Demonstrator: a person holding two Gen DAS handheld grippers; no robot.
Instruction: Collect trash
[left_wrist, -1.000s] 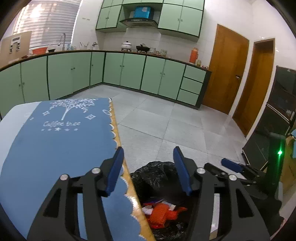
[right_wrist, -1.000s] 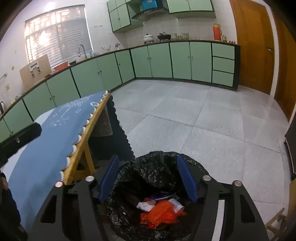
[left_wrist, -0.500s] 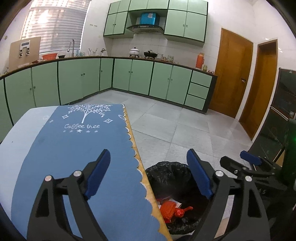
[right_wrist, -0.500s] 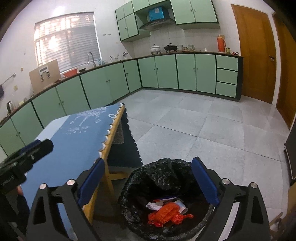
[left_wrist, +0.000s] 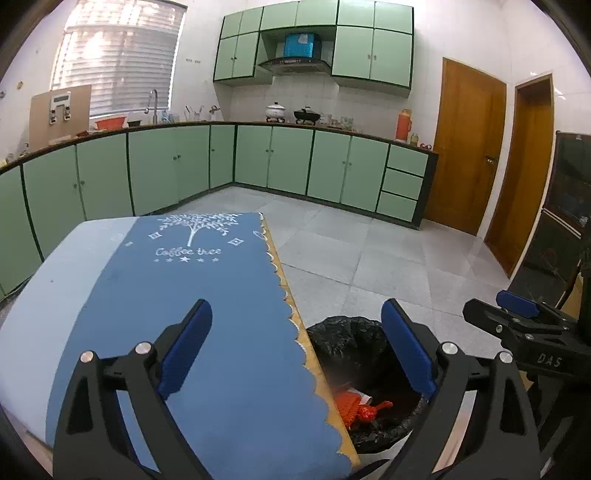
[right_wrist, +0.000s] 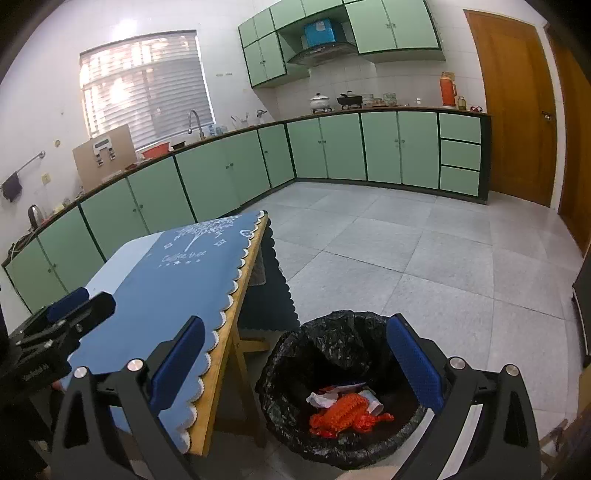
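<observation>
The trash bin (right_wrist: 332, 391), lined with a black bag, stands on the grey tiled floor (right_wrist: 424, 258) just beside the right-hand edge of the wooden table (right_wrist: 221, 369), its round mouth facing straight up. Inside it lies an orange net bag (right_wrist: 341, 410) with its long axis running roughly left to right across the bottom, its knotted red end pointing right, beside crumpled white paper (right_wrist: 321, 398) and a small white tube-like piece (right_wrist: 373, 402). The right gripper (right_wrist: 295, 365) hovers above the bin and the table edge with its blue-padded fingers (right_wrist: 413, 365) spread wide and nothing between them. The left gripper (left_wrist: 295, 347) hangs over the blue tablecloth (left_wrist: 192, 295), which is printed with a white tree and the words "Coffee tree"; its fingers (left_wrist: 184, 347) are likewise wide apart and empty. The right wrist view looks down into almost the whole bin and shows the table's wooden legs and the cloth's scalloped side hanging down, none of which the left view gives. The left wrist view shows only a slice of the bin past the table edge, with part of the orange net, and catches the right gripper at its right margin; the right view catches the left gripper at its left margin.
</observation>
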